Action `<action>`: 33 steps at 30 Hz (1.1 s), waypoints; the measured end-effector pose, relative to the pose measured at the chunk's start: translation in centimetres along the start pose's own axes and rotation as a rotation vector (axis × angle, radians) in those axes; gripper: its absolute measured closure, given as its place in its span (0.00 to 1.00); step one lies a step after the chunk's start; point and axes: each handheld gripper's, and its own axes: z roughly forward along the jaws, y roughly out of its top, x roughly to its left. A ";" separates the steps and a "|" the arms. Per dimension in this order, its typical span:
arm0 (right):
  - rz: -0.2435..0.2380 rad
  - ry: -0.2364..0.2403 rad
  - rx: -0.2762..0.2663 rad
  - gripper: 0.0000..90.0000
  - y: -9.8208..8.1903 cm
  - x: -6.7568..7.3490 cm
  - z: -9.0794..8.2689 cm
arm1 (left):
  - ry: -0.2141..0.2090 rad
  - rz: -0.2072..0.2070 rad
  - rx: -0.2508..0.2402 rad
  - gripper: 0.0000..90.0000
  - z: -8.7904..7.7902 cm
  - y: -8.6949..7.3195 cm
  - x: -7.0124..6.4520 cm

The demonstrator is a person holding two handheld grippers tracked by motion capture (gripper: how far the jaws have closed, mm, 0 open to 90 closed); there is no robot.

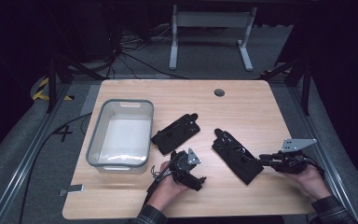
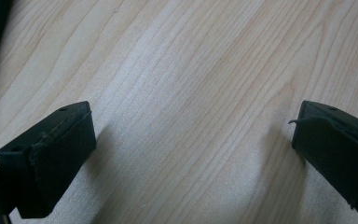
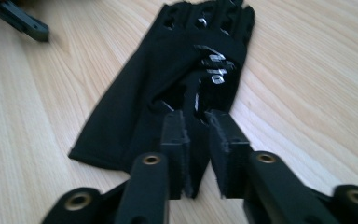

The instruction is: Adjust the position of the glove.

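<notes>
Two black gloves lie on the wooden table. One glove (image 1: 176,133) rests near the middle, beside the bin. The other glove (image 1: 237,155) lies to its right, fingers pointing away from the person. My right gripper (image 1: 262,160) sits at that glove's cuff end. In the right gripper view its jaws (image 3: 196,126) stand close together with a fold of the glove (image 3: 168,70) pinched between the pads. My left gripper (image 1: 198,179) is held low over the front of the table. In its own view the jaws (image 2: 191,135) stand wide apart over bare wood, with nothing between them.
A grey bin (image 1: 127,102) with a white inside stands at the table's left. A round cable hole (image 1: 219,92) sits near the far edge. The table's front edge runs just below both hands. Bare wood (image 1: 242,112) lies behind the gloves.
</notes>
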 end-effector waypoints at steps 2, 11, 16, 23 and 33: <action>-0.007 0.007 0.005 0.95 0.8 -0.1 0.4 | -0.001 0.000 0.000 0.00 0.0 0.0 0.0; -0.026 0.022 0.016 1.00 2.6 -0.5 1.8 | -0.001 0.000 0.000 0.00 0.0 0.0 0.0; -0.066 0.045 0.014 1.00 3.7 -0.2 2.9 | -0.002 0.000 0.000 0.00 0.0 0.0 0.0; -0.086 0.067 0.014 1.00 5.2 -0.7 4.3 | -0.004 0.001 0.001 0.00 0.0 0.0 0.0; -0.088 0.051 0.018 1.00 5.9 -1.7 5.8 | -0.006 0.002 0.001 0.00 0.0 0.1 0.0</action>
